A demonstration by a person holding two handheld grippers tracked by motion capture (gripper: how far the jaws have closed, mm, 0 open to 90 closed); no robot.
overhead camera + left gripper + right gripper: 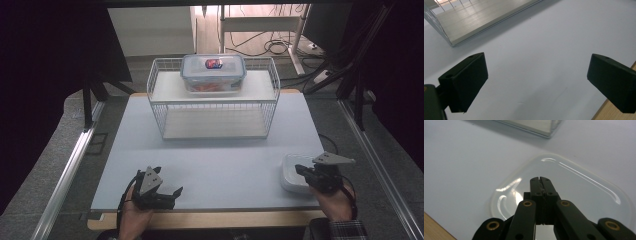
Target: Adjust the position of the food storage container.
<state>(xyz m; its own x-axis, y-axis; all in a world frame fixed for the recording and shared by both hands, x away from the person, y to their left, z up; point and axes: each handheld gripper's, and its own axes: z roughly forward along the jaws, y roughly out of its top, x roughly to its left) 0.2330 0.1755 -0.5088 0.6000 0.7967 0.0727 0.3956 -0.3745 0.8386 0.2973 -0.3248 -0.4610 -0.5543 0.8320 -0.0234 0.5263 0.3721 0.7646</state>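
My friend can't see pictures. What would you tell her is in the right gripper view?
The black right gripper has its jaws shut together, empty, right above a clear rounded-square plastic lid lying flat on the pale blue-grey table. A corner of the white wire rack's shelf peeks in at the top, and the table's light wooden edge shows at the bottom left.

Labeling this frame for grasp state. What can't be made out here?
- Whether the right gripper, jaws together, touches the clear lid: the linkage hides the contact in the right gripper view, and it is too small in the high view.
- Contents of the lidded container on the wire rack: too small, high view.
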